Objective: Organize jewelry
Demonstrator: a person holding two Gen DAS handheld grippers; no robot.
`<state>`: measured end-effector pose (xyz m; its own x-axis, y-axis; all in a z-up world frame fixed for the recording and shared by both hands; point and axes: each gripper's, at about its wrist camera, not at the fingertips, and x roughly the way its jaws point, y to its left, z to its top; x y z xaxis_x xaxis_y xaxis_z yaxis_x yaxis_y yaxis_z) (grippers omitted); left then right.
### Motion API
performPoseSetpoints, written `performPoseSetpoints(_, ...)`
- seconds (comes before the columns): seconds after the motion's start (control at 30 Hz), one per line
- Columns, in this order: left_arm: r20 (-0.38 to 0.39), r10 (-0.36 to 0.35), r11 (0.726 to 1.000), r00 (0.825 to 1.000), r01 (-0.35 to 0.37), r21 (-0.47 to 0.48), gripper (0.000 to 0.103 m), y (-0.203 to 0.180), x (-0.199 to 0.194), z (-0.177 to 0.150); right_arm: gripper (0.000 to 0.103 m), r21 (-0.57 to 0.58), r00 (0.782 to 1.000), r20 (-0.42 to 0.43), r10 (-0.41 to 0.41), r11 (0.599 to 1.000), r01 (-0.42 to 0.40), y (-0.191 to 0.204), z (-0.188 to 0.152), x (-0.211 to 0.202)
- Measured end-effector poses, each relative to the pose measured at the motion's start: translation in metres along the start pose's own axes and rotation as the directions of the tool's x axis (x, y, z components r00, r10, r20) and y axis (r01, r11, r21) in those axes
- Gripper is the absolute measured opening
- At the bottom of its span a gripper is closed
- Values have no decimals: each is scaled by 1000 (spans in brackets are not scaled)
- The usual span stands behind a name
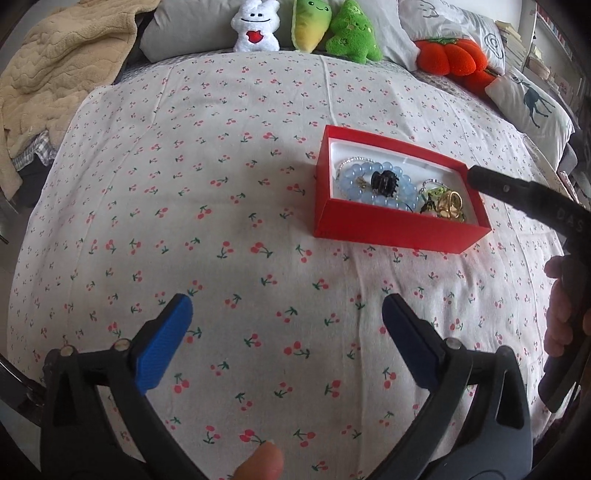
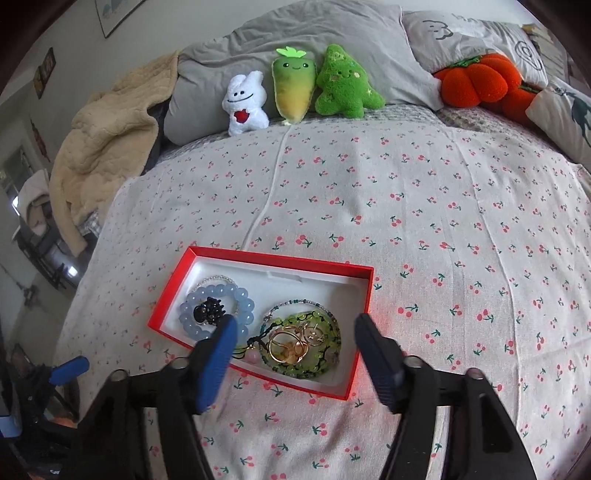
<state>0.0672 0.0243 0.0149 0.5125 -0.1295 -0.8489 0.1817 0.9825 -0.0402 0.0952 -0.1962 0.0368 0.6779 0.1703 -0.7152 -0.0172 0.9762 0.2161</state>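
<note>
You are holding two grippers over a bed covered with a white sheet printed with small red cherries (image 1: pixel 258 184). Your left gripper (image 1: pixel 286 317) is hovering above bare sheet with its blue-padded jaws spread wide and nothing between them. Your thumb tip (image 1: pixel 260 463) is showing at the bottom edge of the left wrist view.

A red jewelry box (image 1: pixel 397 229) with a white lining is sitting open on the sheet, ahead and to the right of your left gripper. Your right gripper (image 2: pixel 295 334) is hanging just above the near end of that box, its jaws also wide apart and holding nothing. One finger is crossing in front of the box's left half, and the other is lying over the sheet just beyond the box's right wall.

Inside the box, a pale blue bead bracelet (image 2: pixel 243 306) is lying at the left with a small black hair claw (image 2: pixel 208 312) resting in its ring. To the right, a green bead bracelet (image 2: pixel 325 354) is circling a cluster of gold rings (image 2: pixel 291 343). A thin beaded chain (image 2: pixel 295 303) is curving just behind them.

Along the head of the bed, a white plush rabbit (image 2: pixel 245 105), a carrot-shaped plush (image 2: pixel 293 86), a green tree plush (image 2: pixel 345 83) and an orange pumpkin cushion (image 2: pixel 476 81) are leaning against grey pillows (image 2: pixel 295 29). A beige blanket (image 2: pixel 107 147) is bunched at the left.
</note>
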Motion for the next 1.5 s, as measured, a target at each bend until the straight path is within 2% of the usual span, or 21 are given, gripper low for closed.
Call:
performPoseSetpoints(0.07,-29,12,1000,1000,-12,-9,102,1,0,-5,79,0,1000,4,-19,1000,19,3,-7,-18)
performPoseSetpoints(0.2,-27,32,999,999,-32,-27,102,0,-12,-14,92,-1,997,8,-71,997,71,9,-24,-48)
performPoseSetpoints(0.23,-26,38,999,999,-38,-24,102,-1,-15,-17,99,0,996,-1,-88,996,88,10,-27,-53)
performPoseSetpoints(0.3,-29,42,999,999,-43,-19,102,-3,-21,-22,103,5,992,-9,-124,992,124,13,-38,-63)
performPoseSetpoints(0.43,-26,46,999,999,-46,-26,102,-4,-25,-34,103,-17,984,-27,-174,985,174,18,-63,-75)
performPoseSetpoints(0.7,-48,55,998,997,-56,-23,102,1,-12,-54,103,27,973,-116,-198,979,202,4,-106,-65)
performPoseSetpoints(0.9,-32,68,997,997,-70,-33,102,6,-7,-52,103,-2,970,-134,-202,979,204,10,-107,-58)
performPoseSetpoints(1.07,-42,53,998,998,-54,-27,102,0,-4,-51,103,-45,967,-148,-209,978,205,18,-108,-50)
performPoseSetpoints(1.5,-31,56,998,998,-57,-10,102,-10,-5,-51,103,-20,966,-158,-205,979,205,13,-109,-51)
